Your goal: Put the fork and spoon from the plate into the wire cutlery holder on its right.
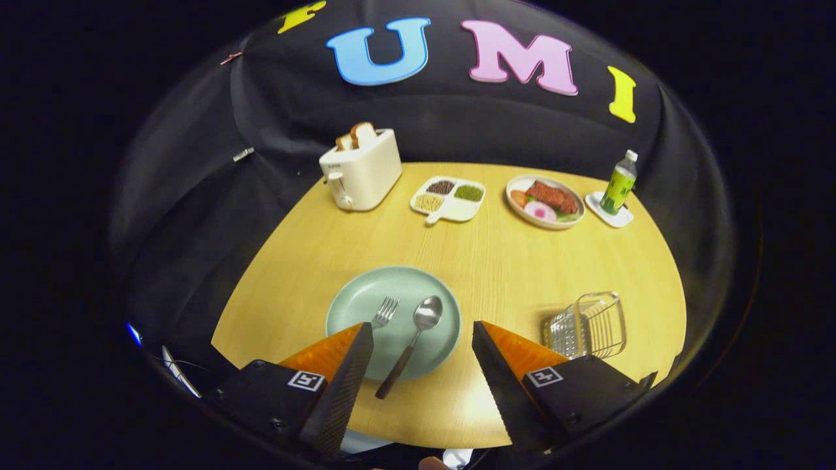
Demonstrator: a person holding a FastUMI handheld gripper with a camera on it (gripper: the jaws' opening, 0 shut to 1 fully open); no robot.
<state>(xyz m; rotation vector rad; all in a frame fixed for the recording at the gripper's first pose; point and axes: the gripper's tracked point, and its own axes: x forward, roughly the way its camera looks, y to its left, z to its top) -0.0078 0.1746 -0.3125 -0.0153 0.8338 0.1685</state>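
Note:
A pale green plate lies on the wooden table just ahead of my fingers. On it rest a fork and a spoon; the spoon's dark handle runs off the plate's near rim, into the gap between my fingers. The fork's handle is hidden behind my left finger. The wire cutlery holder stands to the plate's right, just beyond my right finger. My gripper hovers above the plate's near edge, open, with nothing held.
Along the table's far side stand a white toaster with bread, a divided dish of grains, a plate of food and a green bottle on a white coaster. Bare wood lies between these and the green plate.

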